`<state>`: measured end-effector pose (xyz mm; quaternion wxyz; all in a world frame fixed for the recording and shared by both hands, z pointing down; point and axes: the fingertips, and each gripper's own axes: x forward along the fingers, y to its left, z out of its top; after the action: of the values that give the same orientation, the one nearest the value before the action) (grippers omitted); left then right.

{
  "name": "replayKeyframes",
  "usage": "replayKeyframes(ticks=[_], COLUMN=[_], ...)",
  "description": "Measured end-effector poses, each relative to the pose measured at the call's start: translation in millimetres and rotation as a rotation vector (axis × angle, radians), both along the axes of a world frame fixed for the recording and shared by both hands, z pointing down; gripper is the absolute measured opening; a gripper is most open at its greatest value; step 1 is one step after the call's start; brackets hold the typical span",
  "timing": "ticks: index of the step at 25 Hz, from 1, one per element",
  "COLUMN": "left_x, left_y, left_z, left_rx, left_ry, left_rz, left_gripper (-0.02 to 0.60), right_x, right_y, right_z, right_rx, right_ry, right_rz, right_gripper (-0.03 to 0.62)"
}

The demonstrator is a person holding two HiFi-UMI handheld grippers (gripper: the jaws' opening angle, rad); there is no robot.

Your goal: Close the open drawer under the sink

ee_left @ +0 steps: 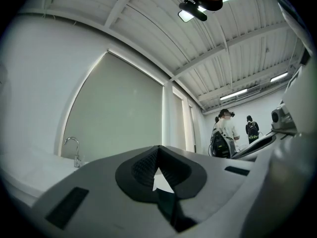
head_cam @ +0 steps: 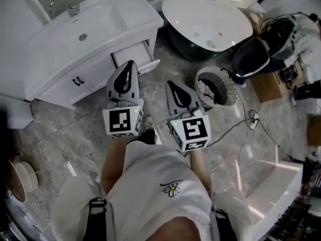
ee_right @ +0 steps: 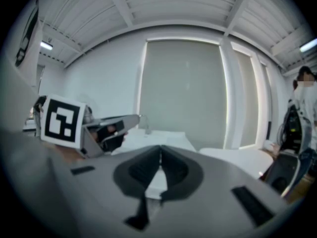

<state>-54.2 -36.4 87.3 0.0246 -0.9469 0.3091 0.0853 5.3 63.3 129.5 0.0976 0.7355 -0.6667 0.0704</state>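
Observation:
The white vanity (head_cam: 65, 72) with its sink (head_cam: 83, 31) stands at the upper left of the head view. Its drawer (head_cam: 134, 54) hangs pulled out at the vanity's right end. My left gripper (head_cam: 130, 64) is shut and empty, its tip just in front of the drawer. My right gripper (head_cam: 171, 85) is also shut and empty, further right and apart from the drawer. In the left gripper view the left gripper (ee_left: 158, 151) points a little upward past the faucet (ee_left: 74, 150); the drawer is hidden there. The right gripper view shows the right gripper (ee_right: 160, 151) facing the vanity top (ee_right: 166, 138).
A white bathtub (head_cam: 205, 19) lies behind the right gripper. A round wicker basket (head_cam: 216, 87) stands on the floor to its right, with cables (head_cam: 246, 127) beyond. A white block (head_cam: 15, 114) stands left. Two people (ee_left: 225, 138) stand far off.

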Motion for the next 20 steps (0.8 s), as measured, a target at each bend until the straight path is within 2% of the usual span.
replayKeyframes(ticks=[5, 9, 20], left_x=[30.6, 37.1, 34.0], left_y=[-46.7, -66.5, -86.7], left_z=[-10.4, -11.1, -6.7], left_rx=[0.025, 0.005, -0.077], left_ry=[0.008, 0.013, 0.101], left_rz=[-0.04, -0.039, -0.094], left_gripper=[0.02, 0.02, 0.02], right_x=[35.9, 41.3, 43.1], right_y=[-55.8, -83.6, -131.7], right_z=[0.8, 9.9, -22.7], right_rx=[0.005, -0.023, 0.071], right_ry=[-0.012, -0.039, 0.106], right_rz=[-0.047, -0.067, -0.064], right_gripper=[0.029, 0.029, 0.029])
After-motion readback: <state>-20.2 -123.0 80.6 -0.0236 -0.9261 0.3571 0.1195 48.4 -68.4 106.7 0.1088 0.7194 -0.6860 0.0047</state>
